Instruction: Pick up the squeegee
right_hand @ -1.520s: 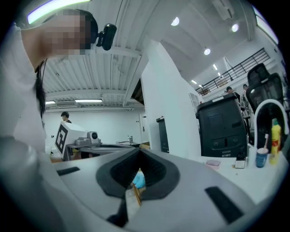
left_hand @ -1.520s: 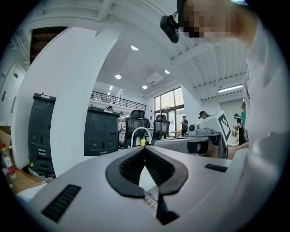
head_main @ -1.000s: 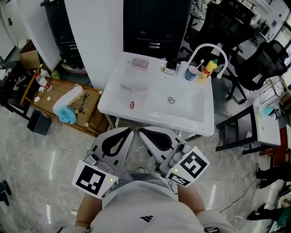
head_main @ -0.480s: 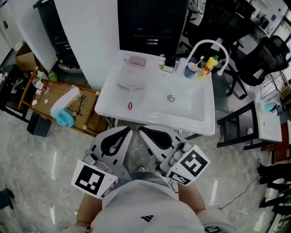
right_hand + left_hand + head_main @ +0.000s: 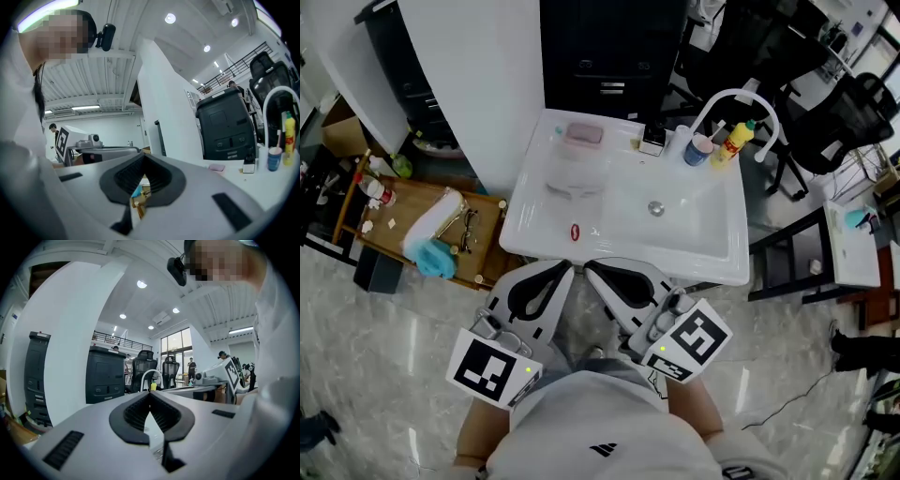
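A white sink stands just ahead of me in the head view. On its left side lies a pale, almost see-through thing that may be the squeegee, with a small red piece near the front rim. My left gripper and right gripper are held side by side just short of the sink's front edge. Both are shut and empty, and neither touches the sink. In the left gripper view the left gripper has its pads together, as does the right gripper in the right gripper view.
A curved white faucet, a blue cup, a yellow bottle and a pink soap line the sink's back. A low wooden table with a blue cloth stands left, a black side table right, and a black cabinet behind.
The sink has drawn closer to both grippers, and its front edge now lies just beyond their tips. Both grippers stay shut and side by side.
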`<action>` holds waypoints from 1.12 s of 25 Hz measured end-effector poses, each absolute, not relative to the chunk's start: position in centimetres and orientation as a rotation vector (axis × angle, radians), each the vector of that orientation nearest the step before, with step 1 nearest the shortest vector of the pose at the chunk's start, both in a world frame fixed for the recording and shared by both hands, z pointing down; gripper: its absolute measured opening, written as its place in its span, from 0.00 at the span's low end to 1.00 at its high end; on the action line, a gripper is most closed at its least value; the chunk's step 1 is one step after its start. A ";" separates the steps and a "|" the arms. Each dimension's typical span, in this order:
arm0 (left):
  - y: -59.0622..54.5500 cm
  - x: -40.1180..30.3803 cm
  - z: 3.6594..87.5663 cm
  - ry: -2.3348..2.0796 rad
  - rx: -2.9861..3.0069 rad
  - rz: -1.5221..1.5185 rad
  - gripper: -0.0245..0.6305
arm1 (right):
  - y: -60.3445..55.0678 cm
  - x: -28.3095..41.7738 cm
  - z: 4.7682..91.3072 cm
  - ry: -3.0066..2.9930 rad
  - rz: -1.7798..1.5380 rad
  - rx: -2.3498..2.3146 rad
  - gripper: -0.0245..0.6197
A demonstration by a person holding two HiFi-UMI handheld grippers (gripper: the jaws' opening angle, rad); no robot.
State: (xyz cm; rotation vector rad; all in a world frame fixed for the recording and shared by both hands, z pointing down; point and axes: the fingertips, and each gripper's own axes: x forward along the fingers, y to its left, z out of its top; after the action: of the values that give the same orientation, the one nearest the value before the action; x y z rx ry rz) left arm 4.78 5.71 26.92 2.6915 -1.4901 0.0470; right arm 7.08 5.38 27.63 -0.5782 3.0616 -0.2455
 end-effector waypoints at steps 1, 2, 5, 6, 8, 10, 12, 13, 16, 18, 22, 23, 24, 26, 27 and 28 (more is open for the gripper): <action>5.3 4.4 26.9 -1.481 2.695 0.045 0.06 | 5.0 6.8 27.6 3.061 -0.248 -0.589 0.05; 4.9 4.1 26.9 -1.471 2.699 0.042 0.06 | 4.6 6.4 27.7 3.060 -0.251 -0.600 0.05; 3.8 3.3 26.9 -1.435 2.711 0.043 0.06 | 3.5 5.5 27.7 3.051 -0.263 -0.638 0.05; 3.3 3.0 26.9 -1.421 2.715 0.045 0.06 | 3.1 5.3 27.6 3.046 -0.267 -0.652 0.05; 2.4 2.6 26.9 -1.390 2.724 0.045 0.06 | 2.3 4.8 27.6 3.038 -0.276 -0.684 0.05; 1.4 2.1 26.8 -1.359 2.733 0.045 0.06 | 1.3 4.4 27.5 3.031 -0.284 -0.717 0.05; 0.4 1.5 26.8 -1.327 2.743 0.045 0.06 | 0.4 3.9 27.6 3.023 -0.292 -0.751 0.05; -0.1 1.3 26.9 -1.313 2.748 0.045 0.06 | -0.1 3.6 27.6 3.020 -0.296 -0.768 0.05; -1.3 0.6 27.1 -1.271 2.761 0.044 0.06 | -1.2 3.0 27.9 3.010 -0.302 -0.816 0.05; -2.0 0.1 27.2 -1.245 2.768 0.042 0.06 | -1.9 2.6 28.0 3.005 -0.306 -0.844 0.05; -3.4 -0.7 27.4 -1.192 2.785 0.045 0.06 | -3.3 1.7 28.2 2.995 -0.311 -0.897 0.05; -3.7 -0.9 27.4 -1.180 2.791 0.044 0.06 | -3.7 1.5 28.2 2.992 -0.310 -0.910 0.05; -4.1 -1.0 27.4 -1.169 2.797 0.043 0.06 | -4.1 1.3 28.2 2.988 -0.309 -0.924 0.05; -4.7 -1.4 27.4 -1.151 2.805 0.043 0.06 | -4.7 1.0 28.2 2.980 -0.310 -0.949 0.05; -5.0 -1.6 27.4 -1.142 2.808 0.044 0.06 | -5.0 0.8 28.2 2.976 -0.311 -0.961 0.05; -5.2 -1.8 27.5 -1.131 2.808 0.046 0.06 | -5.3 0.6 28.3 2.972 -0.314 -0.973 0.05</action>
State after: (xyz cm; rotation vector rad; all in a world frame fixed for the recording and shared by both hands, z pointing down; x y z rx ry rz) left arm -1.82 -5.19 27.46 2.8085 -1.1310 0.0458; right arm 0.61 -5.31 28.27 -0.9732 2.9721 -0.3135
